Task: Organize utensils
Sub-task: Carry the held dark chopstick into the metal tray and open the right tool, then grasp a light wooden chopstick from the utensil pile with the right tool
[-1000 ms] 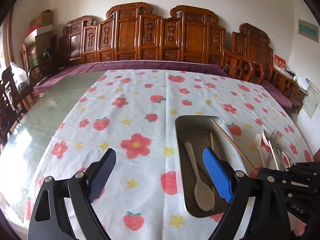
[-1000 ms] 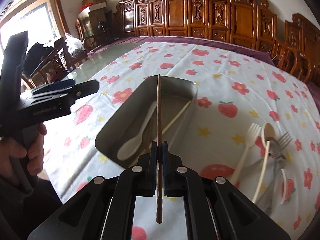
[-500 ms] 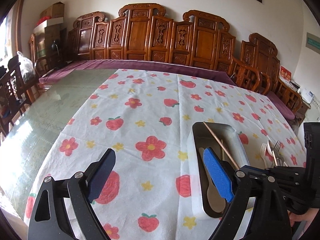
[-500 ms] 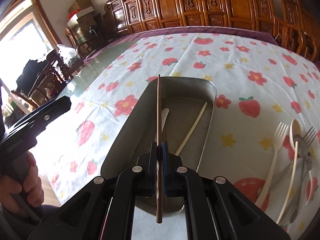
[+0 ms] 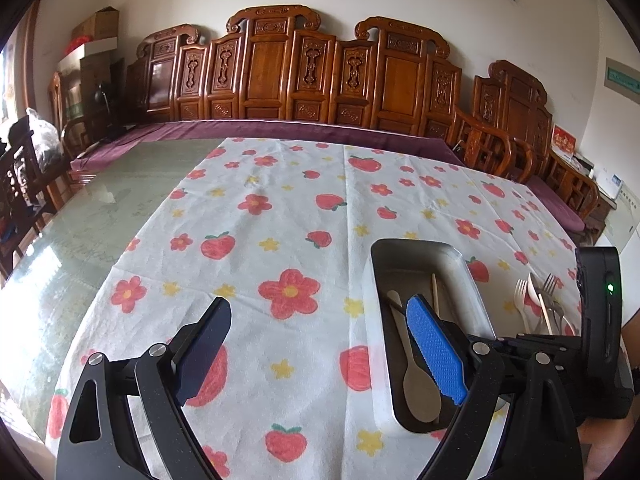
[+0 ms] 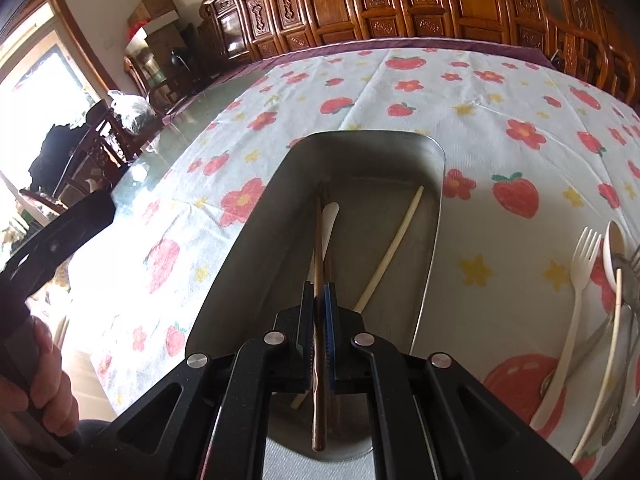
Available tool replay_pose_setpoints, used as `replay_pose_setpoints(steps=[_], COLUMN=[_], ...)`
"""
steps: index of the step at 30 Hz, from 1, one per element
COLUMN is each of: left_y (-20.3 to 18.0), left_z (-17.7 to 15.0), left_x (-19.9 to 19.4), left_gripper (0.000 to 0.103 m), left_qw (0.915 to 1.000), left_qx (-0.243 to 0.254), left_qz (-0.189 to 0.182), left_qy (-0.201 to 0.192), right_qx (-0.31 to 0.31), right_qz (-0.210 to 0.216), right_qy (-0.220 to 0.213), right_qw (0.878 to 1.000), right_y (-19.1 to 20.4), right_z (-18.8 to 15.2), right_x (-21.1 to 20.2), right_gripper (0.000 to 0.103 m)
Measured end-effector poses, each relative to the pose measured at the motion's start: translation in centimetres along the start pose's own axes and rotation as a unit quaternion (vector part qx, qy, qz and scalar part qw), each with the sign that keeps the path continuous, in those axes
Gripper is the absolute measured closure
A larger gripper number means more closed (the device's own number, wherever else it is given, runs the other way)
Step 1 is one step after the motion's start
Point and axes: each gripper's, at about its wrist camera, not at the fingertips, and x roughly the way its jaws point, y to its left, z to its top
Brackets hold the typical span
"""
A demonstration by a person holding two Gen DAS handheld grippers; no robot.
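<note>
Our left gripper (image 5: 320, 356) hangs spread wide over the tablecloth (image 5: 280, 208), gripping nothing. Our right gripper (image 6: 319, 320) is clamped on a brown chopstick (image 6: 318, 248) down inside the metal tray (image 6: 256, 248), forks (image 6: 576, 280) lying farther right.

The right hand-held gripper (image 6: 319, 312) has lowered the brown chopstick (image 6: 318, 240) into the tray (image 6: 256, 236).

Right gripper (image 6: 319, 328) body covers the near end of the metal tray (image 6: 256, 240) and the bowl of the pale spoon (image 6: 330, 220). Loose cutlery pile (image 6: 616, 300) cut off at right edge; pieces overlap, count unclear. Left gripper's blue pad (image 5: 436, 354) masks part of tray interior.
</note>
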Motion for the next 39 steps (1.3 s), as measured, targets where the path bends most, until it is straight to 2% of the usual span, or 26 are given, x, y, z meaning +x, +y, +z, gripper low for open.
replay_pose_setpoints(steps=[9,14,18,21,24,27,31,39], left_y=[-0.5,-1.3,-2.1,-3.8,-5.9,-7.6,-10.3,-14.0], left_z=[-0.1,-0.3,-0.4,-0.6,-0.8,-1.1,-2.0,-3.5], left_x=[0.3,0.5,0.8,0.6,-0.3,-0.7,-1.1,-0.9], left_gripper=[0.017,0.017,0.017,0.017,0.017,0.017,0.017,0.017], left_qw=[1.0,0.9999,0.9994,0.9988,0.9975,0.9956,0.9924,0.9864], left_qx=[0.001,0.006,0.002,0.018,0.036,0.042,0.069,0.106], left_qz=[-0.006,-0.012,-0.03,-0.042,-0.061,-0.083,-0.102,-0.124], left_qy=[0.006,0.01,0.017,0.015,0.004,0.005,0.006,0.018], right_qx=[-0.026,-0.037,-0.049,-0.044,-0.042,-0.033,-0.011,0.001], right_qz=[0.004,0.008,-0.014,-0.043,-0.074,-0.104,-0.121,-0.137], right_qy=[-0.003,-0.027,-0.057,-0.072,-0.078,-0.074,-0.059,-0.018], right_qw=[1.0,0.999,0.997,0.995,0.993,0.991,0.991,0.99], right_y=[0.2,-0.7,-2.4,-4.9,-7.2,-9.8,-12.6,-14.4], right_z=[0.8,1.3,0.5,-0.9,-2.2,-3.7,-5.8,-8.9], right_x=[-0.2,-2.2,-5.9,-8.7,-10.7,-12.0,-12.3,-10.2], right_gripper=[0.096,0.095,0.095,0.095,0.084,0.084,0.084,0.084])
